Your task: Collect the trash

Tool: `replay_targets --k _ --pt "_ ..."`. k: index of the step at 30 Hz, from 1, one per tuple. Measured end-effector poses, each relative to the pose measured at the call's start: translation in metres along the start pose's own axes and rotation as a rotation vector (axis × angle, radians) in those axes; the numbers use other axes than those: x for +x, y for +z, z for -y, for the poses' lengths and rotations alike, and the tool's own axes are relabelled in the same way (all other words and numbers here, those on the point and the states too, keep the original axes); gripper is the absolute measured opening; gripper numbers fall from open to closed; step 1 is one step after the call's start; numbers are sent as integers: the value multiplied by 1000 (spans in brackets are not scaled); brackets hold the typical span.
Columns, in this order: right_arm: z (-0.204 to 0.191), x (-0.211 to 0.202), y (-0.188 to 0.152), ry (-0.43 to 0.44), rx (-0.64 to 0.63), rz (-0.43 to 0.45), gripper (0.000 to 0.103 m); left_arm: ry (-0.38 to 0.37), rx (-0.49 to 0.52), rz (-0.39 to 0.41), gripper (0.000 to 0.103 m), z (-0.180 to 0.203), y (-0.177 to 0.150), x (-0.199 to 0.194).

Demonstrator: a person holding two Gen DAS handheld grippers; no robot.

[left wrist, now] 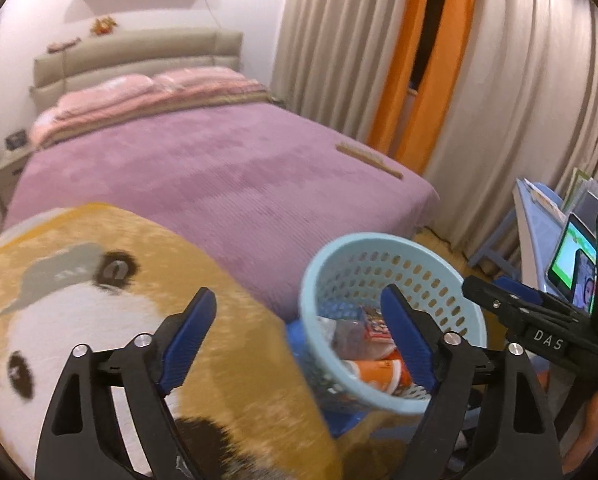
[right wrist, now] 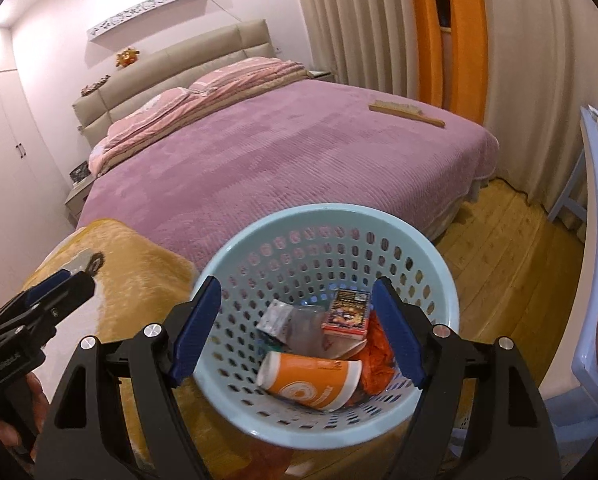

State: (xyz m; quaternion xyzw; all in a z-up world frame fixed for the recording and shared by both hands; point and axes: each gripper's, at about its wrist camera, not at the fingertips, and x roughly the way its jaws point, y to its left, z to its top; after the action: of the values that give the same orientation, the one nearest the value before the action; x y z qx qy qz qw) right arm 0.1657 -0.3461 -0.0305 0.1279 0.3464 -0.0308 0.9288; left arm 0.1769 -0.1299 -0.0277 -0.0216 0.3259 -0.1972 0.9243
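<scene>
A light blue perforated basket (right wrist: 339,220) stands by the foot of the bed and also shows in the left wrist view (left wrist: 379,244). In it lie an orange paper cup (right wrist: 311,380), a small printed box (right wrist: 347,314), a silvery wrapper (right wrist: 273,318), clear plastic (right wrist: 305,332) and an orange wrapper (right wrist: 375,360). My right gripper (right wrist: 297,330) is open and empty, right above the basket. My left gripper (left wrist: 299,340) is open and empty, left of the basket, over a yellow panda blanket (left wrist: 99,280).
A purple-covered bed (right wrist: 279,160) fills the middle, with a wooden brush (right wrist: 407,114) near its far right edge. Curtains (right wrist: 359,20) hang at the right. A blue desk (right wrist: 595,240) with a lit tablet (left wrist: 571,256) stands at the right. Wooden floor (right wrist: 499,248) lies between.
</scene>
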Motion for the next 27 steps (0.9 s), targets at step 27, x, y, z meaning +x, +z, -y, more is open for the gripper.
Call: replay_targets --k 27 --pt "-47 -84 -59 -145 -42 309 79 181 55 217 91 -33 -81 -73"
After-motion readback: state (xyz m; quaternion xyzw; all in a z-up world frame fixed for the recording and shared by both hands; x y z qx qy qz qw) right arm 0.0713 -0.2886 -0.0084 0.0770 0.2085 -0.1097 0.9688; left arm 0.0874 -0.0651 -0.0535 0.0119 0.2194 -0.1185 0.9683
